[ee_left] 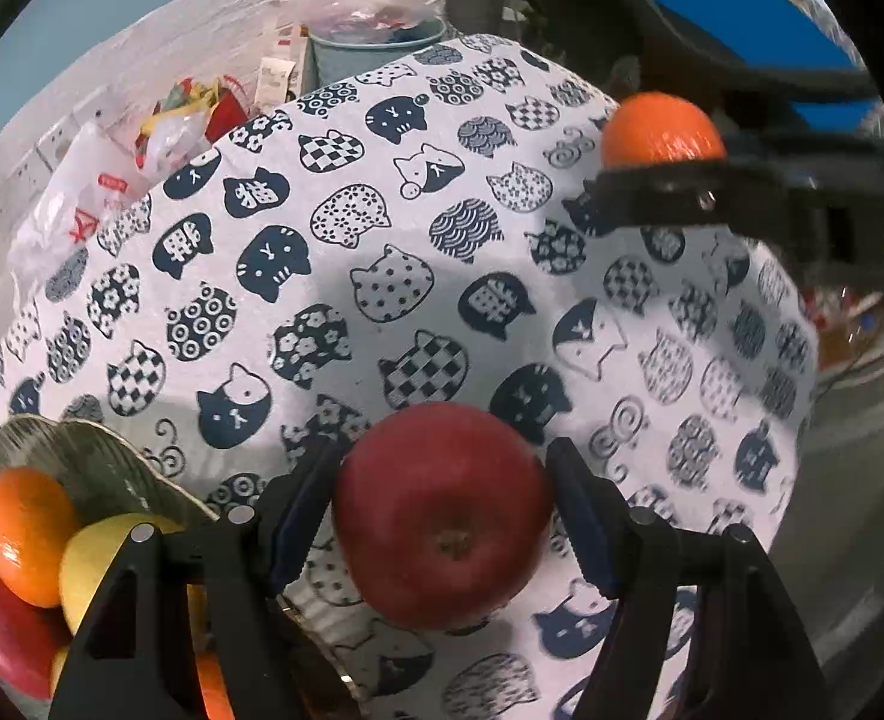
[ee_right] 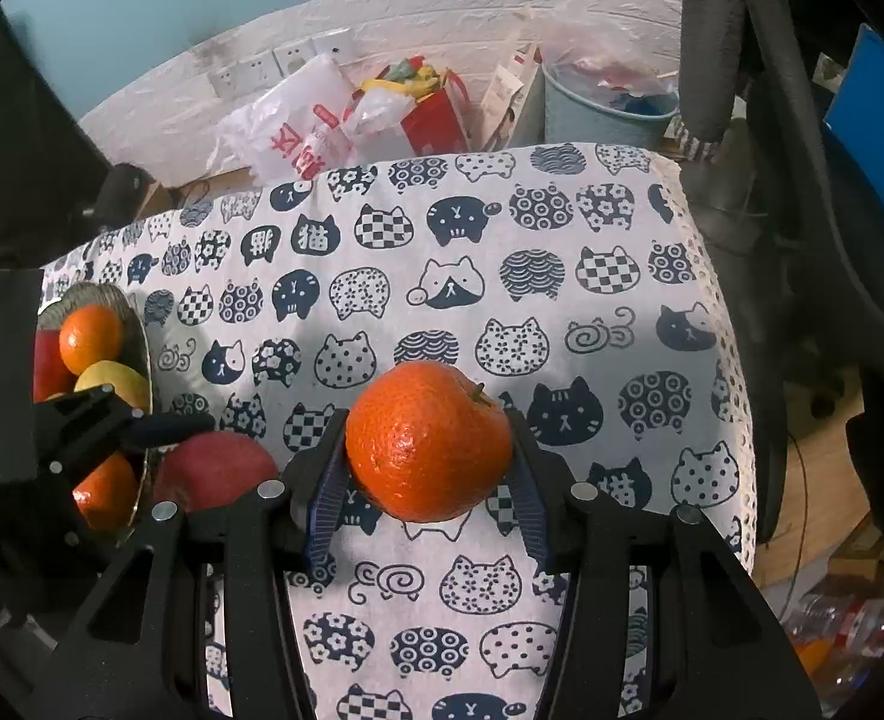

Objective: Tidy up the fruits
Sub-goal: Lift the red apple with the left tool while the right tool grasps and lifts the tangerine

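Note:
My left gripper [ee_left: 442,510] is shut on a red apple [ee_left: 442,516], held just above the cat-print tablecloth [ee_left: 381,276] to the right of the fruit bowl [ee_left: 81,456]. My right gripper [ee_right: 429,468] is shut on an orange [ee_right: 429,441] over the cloth's middle. The bowl [ee_right: 135,330] at the left holds an orange [ee_right: 90,337], a yellow fruit [ee_right: 114,381], a red fruit [ee_right: 48,366] and another orange [ee_right: 108,492]. In the right wrist view the left gripper [ee_right: 165,438] and its apple [ee_right: 216,471] sit beside the bowl. In the left wrist view the right gripper's orange [ee_left: 661,129] shows at upper right.
Beyond the table's far edge stand plastic bags [ee_right: 297,126], a red bag [ee_right: 435,114] and a blue-grey bin [ee_right: 604,102] against a white brick wall. A black office chair [ee_right: 802,192] stands to the right of the table. The table edge [ee_right: 724,360] runs down the right.

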{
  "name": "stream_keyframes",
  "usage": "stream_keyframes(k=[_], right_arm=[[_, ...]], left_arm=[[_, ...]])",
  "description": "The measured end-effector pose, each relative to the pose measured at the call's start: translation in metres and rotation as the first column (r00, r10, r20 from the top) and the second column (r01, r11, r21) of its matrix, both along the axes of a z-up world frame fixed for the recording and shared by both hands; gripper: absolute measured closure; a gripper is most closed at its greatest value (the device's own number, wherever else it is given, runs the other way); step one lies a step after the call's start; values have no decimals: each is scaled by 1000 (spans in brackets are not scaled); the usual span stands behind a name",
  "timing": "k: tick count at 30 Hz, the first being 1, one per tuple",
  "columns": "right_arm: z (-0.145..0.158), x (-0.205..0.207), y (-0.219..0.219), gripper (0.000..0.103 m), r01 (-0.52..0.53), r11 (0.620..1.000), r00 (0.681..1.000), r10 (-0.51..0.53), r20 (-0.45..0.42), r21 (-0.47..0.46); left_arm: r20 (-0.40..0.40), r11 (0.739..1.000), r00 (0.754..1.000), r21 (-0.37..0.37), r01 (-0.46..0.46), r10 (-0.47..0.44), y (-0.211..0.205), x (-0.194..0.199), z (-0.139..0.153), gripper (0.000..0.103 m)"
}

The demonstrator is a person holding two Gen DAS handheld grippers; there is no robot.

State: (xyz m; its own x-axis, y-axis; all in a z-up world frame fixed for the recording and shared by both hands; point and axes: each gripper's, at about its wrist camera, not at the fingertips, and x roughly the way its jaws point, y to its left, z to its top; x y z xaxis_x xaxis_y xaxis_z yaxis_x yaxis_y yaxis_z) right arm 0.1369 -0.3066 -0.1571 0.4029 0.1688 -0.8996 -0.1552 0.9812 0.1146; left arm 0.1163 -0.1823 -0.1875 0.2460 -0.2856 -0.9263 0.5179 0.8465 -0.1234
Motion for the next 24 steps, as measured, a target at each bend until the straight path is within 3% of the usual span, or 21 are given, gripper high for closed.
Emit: stream_keyframes(k=[4, 13, 16, 24], right_arm=[[-1, 0, -4, 54, 9, 1000, 1000, -9, -3, 5], [-5, 0, -11, 54, 24, 1000, 1000, -23, -12, 16], [-6, 1, -11, 54, 23, 1000, 1000, -23, -14, 19], [-5, 0, -7, 54, 13, 1000, 1000, -13, -10, 15]], left_arm=[[-11, 999, 999, -12, -53, 52, -1, 6, -4, 30], [-70, 999, 996, 20, -51, 52, -2, 7, -17, 27], [-35, 998, 999, 57, -21, 23, -8, -1, -19, 27], [-37, 998, 998, 24, -55, 56, -2, 4, -19, 28]])
